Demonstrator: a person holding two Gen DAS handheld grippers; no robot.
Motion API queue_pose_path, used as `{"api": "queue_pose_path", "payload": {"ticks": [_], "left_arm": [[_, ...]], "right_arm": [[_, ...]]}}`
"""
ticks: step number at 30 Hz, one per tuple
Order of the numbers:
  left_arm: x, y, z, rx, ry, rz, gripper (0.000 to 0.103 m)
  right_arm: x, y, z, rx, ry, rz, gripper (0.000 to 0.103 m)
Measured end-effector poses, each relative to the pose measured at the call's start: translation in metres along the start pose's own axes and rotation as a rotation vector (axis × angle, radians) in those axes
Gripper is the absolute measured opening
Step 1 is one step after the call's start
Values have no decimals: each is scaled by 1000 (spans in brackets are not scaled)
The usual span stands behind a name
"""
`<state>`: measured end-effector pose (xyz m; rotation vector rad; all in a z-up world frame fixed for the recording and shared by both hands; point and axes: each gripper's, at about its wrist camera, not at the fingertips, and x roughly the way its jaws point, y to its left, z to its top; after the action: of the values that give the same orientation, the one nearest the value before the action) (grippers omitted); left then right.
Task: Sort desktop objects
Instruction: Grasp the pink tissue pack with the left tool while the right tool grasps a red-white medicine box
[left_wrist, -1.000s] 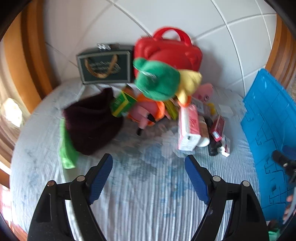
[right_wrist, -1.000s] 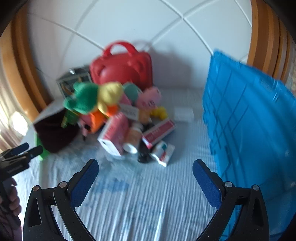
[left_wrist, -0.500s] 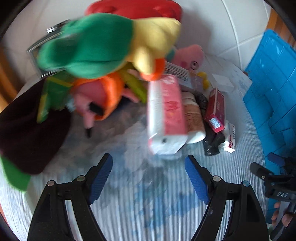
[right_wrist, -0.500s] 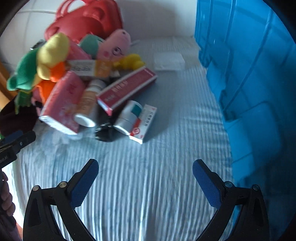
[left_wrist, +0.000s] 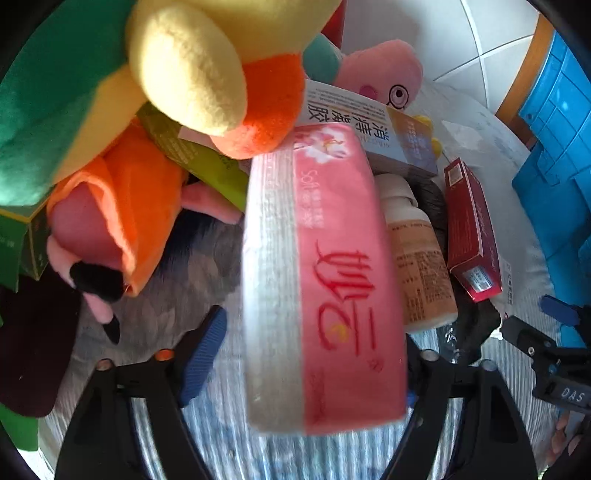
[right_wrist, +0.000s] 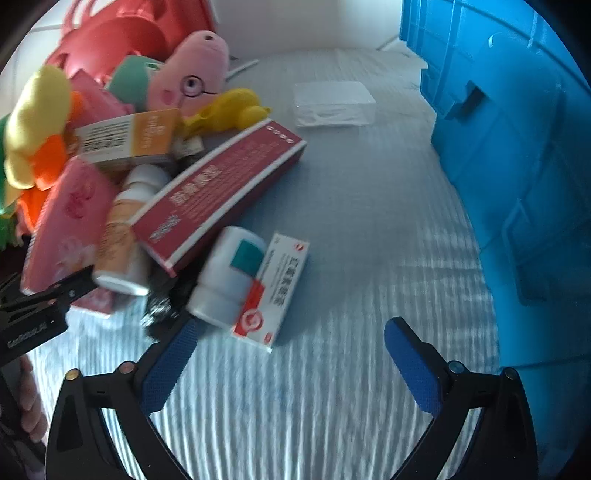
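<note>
A pile of objects lies on the striped cloth. My left gripper (left_wrist: 310, 365) is open with its jaws on either side of the pink tissue pack (left_wrist: 325, 280), whose near end hides the right finger. Beside the pack lie a tan bottle (left_wrist: 417, 254) and a dark red box (left_wrist: 471, 229). My right gripper (right_wrist: 291, 354) is open and empty just short of a white bottle (right_wrist: 225, 277) and a red-and-white medicine box (right_wrist: 273, 291). The pink tissue pack (right_wrist: 62, 221) also shows at the left of the right wrist view.
A blue crate (right_wrist: 517, 147) stands on the right. Plush toys are piled up: a green, yellow and orange one (left_wrist: 147, 81) and a pink pig (right_wrist: 192, 77). A red bag (right_wrist: 122, 33) stands behind. A clear plastic case (right_wrist: 334, 103) lies apart.
Both grippers have moved forward into the pile. The left gripper's jaws now straddle the pink tissue pack. The right gripper has come close to the white bottle and medicine box.
</note>
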<state>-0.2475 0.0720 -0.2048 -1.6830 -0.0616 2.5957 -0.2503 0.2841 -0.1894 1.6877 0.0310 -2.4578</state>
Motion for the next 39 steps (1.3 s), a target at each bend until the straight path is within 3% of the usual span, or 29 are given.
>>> {"api": "queue_pose_path", "payload": {"ticks": [2, 5, 7, 18, 20, 21, 25, 33, 36, 37, 39], "left_arm": [[1, -2, 0, 8, 1, -4, 52], [2, -5, -1, 13, -5, 13, 51], [0, -2, -5, 1, -3, 25, 50], [-14, 23, -37, -39, 15, 69, 50], [-16, 24, -40, -44, 20, 73, 50], [-17, 25, -42, -50, 22, 73, 50], [-23, 24, -54, -72, 30, 78, 50], [-54, 13, -87, -74, 27, 85, 50], [-79, 7, -94, -68, -16, 85, 50], [-88, 4, -96, -63, -31, 86, 50], [-104, -2, -99, -53, -60, 73, 50]], "right_arm": [[1, 3, 3, -9, -4, 8, 85], [2, 8, 6, -26, -2, 24, 76], [2, 9, 4, -31, 6, 12, 51], [24, 3, 1, -13, 44, 26, 52], [26, 6, 2, -31, 26, -4, 47], [26, 7, 1, -39, 21, -15, 35], [20, 7, -13, -51, 39, 8, 27], [-17, 18, -63, -90, 22, 49, 26], [-47, 29, -79, -118, -24, 65, 26], [-53, 51, -84, -125, -45, 70, 26], [-79, 59, -78, -144, -95, 78, 26]]}}
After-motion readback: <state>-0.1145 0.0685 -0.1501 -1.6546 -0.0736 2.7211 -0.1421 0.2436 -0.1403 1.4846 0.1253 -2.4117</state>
